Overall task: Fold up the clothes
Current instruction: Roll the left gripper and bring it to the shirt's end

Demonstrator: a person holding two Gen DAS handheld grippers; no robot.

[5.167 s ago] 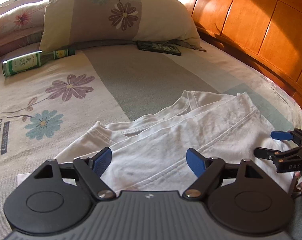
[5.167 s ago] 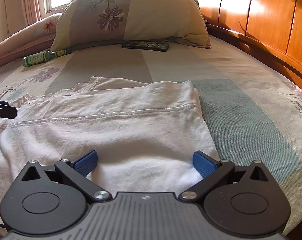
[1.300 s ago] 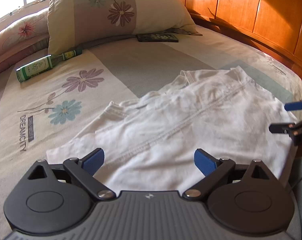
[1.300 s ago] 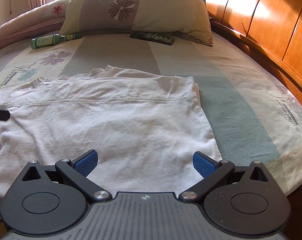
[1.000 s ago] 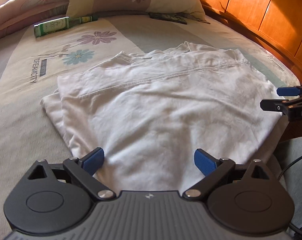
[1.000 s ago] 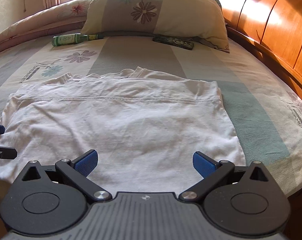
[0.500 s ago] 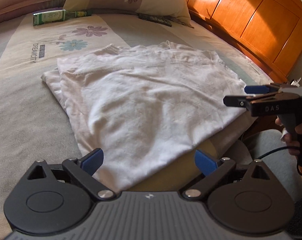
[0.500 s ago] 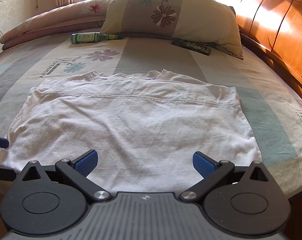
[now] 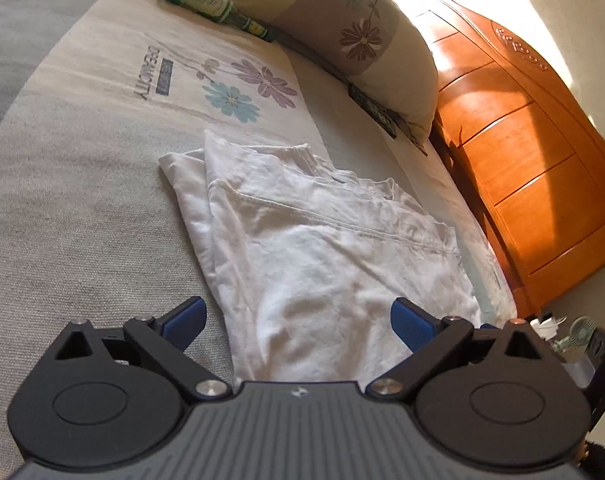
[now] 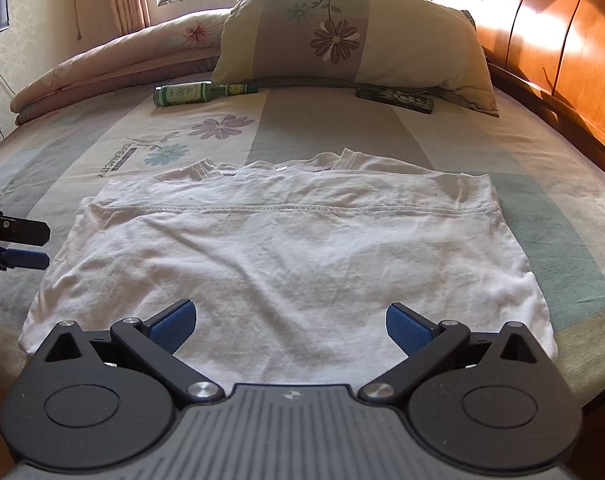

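A white T-shirt (image 10: 294, 248) lies folded in half on the bed, hem stitching across its upper part and the collar at the far edge. In the left wrist view the same T-shirt (image 9: 326, 252) runs away from me at a slant. My left gripper (image 9: 298, 318) is open above the shirt's near left corner, holding nothing. My right gripper (image 10: 290, 326) is open over the shirt's near edge, also holding nothing. The left gripper's fingertips (image 10: 26, 259) show at the left edge of the right wrist view, beside the shirt.
A flowered pillow (image 10: 354, 40) leans at the head of the bed, with a green bottle (image 10: 186, 94) and a dark flat box (image 10: 394, 99) lying in front of it. A wooden headboard (image 10: 562, 40) runs along the right. A rolled quilt (image 10: 102, 68) sits far left.
Both grippers have pulled back from the shirt, staying open. The left one swung round to the shirt's left side and tilted. The shirt lies as before.
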